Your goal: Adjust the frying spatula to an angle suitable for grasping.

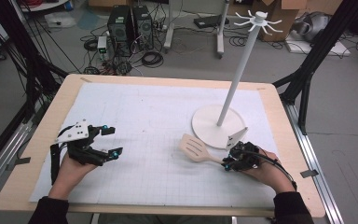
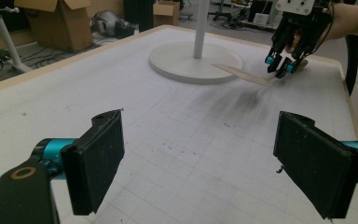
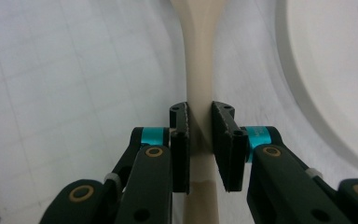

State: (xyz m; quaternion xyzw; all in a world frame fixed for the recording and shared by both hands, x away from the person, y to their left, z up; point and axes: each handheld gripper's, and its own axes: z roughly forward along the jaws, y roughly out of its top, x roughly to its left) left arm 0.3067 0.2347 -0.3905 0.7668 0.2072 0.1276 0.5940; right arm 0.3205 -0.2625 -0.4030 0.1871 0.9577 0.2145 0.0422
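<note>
We can read no text, label, brand or number anywhere; the white mat [image 1: 144, 121] on the counter [image 1: 37, 140] carries just a faint unnumbered grid.

Spatula [image 1: 195, 148] lies on table [image 1: 42, 135] beside stand [image 1: 213, 126].

We saw a grey concrete floor [image 1: 200, 65] beyond the table. Two black PC towers [image 1: 130, 30] sat at upper centre of the frame, cables [image 1: 151, 58] coiled around them. Cardboard boxes [image 1: 284, 14] stood upper right, black frame struts [image 1: 321, 46] at both sides. Lighting was even.
</note>
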